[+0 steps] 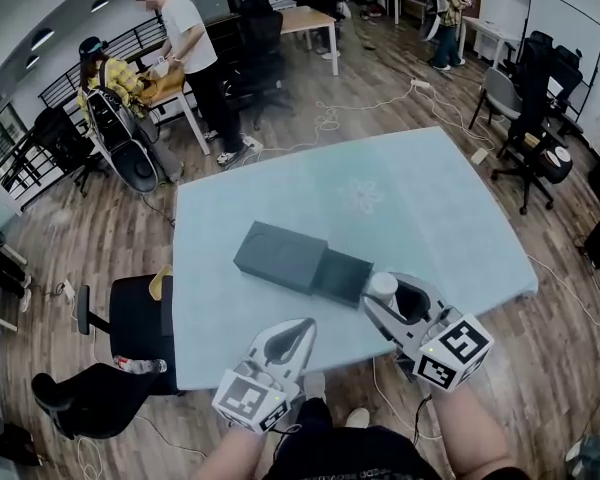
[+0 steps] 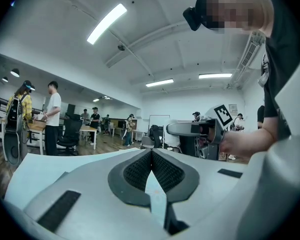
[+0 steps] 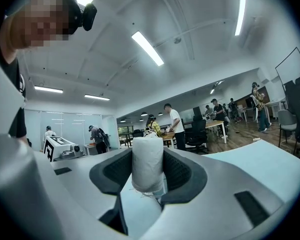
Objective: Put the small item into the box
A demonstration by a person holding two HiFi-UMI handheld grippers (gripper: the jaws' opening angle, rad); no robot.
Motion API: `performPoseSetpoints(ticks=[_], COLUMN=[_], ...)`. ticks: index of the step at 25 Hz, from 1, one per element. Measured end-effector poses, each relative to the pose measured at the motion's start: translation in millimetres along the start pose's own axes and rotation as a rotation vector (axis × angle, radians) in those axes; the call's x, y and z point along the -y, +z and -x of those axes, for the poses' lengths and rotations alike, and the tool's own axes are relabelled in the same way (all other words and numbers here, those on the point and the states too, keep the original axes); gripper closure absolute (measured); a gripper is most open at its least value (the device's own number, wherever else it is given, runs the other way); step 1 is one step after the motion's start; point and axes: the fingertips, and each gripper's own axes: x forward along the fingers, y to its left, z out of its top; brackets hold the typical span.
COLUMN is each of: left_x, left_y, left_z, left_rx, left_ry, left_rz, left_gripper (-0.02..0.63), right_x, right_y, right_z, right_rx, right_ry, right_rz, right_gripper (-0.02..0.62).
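One pale blue table (image 1: 420, 218) spreads ahead of both my jaws. On it lies one dark box (image 1: 280, 256), its darker end just beyond the tips of my right gripper (image 1: 385, 300). Those jaws clamp one small white roll (image 3: 147, 164), upright between the pads, while my left gripper (image 1: 302, 326) has its jaws pressed together, empty, short of the box.

roll (image 1: 383, 286): base hidden by right claw (image 1: 389, 295) | left forearm (image 1: 230, 455): cut off

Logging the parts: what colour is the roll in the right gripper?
White; the roll shows best in the right gripper view.
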Motion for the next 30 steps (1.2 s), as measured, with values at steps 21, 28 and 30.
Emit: performPoseSetpoints(ticks=[21, 28, 30], left_x=[-102.6, -121.2, -125.4], left_y=[-51.7, -63.2, -65.8], left_z=[-61.0, -78.8, -82.2], left_rx=[-0.034, -0.034, -0.035], left_ry=[-0.078, -0.095, -0.098], left_rz=[0.033, 0.069, 0.08], left_gripper=[0.572, 0.572, 0.572], right_x=[83.6, 103.3, 108.3], right_y=[-94.8, -139.8, -156.2], right_z=[-119.5, -145.3, -150.5], right_rx=[-0.164, -0.291, -0.337], right_ry=[-0.058, -0.053, -0.05], right_rz=[-0.1, -0.107, -0.109], right_gripper=[0.399, 0.399, 0.399])
